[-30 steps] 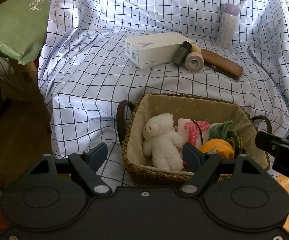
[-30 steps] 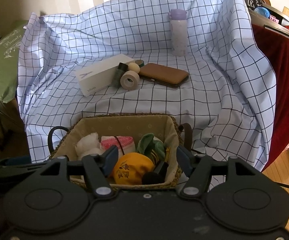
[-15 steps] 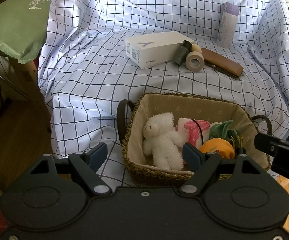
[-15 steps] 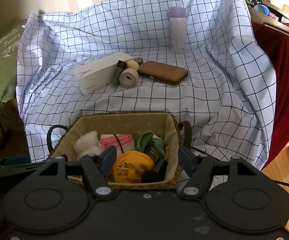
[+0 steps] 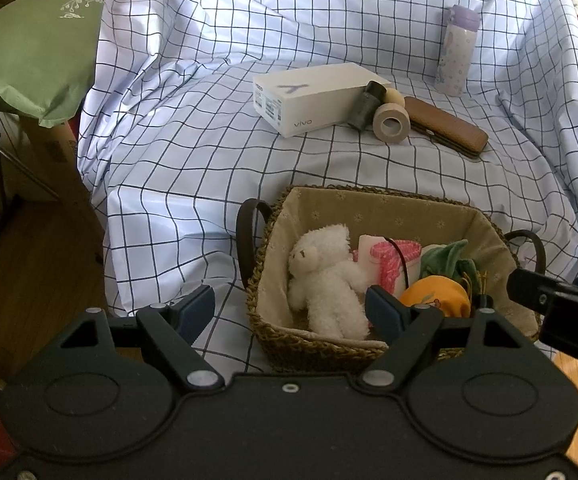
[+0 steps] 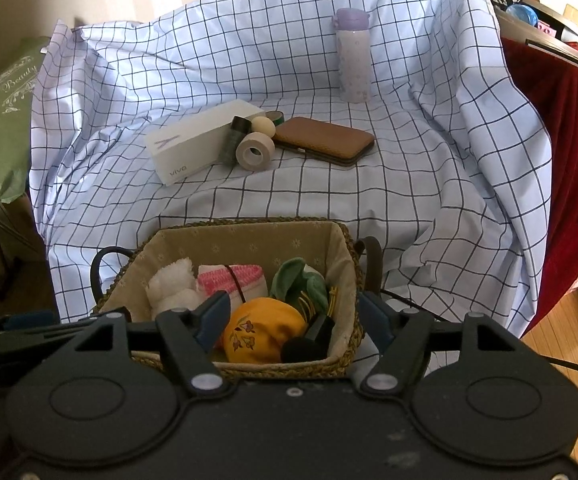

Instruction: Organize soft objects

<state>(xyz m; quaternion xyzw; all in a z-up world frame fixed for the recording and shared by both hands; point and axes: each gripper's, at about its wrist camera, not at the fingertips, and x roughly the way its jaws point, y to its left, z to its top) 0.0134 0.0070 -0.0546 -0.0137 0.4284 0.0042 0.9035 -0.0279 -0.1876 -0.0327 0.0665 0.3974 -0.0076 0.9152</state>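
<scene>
Here we see the woven basket at the near edge of the checked sheet, its long axis running left to right, a dark handle at each end. Inside, the white teddy bear lies at the left, head toward the far wall and legs toward the near rim. Beside it sit a pink-and-white cloth, a green soft toy and an orange pouch at the right. Our left claw hangs wide apart and empty by the basket's near left corner; our right claw is spread wide over the near rim, gripping nothing. Farther back lie a white box, tape roll, brown case and an upright bottle.
</scene>
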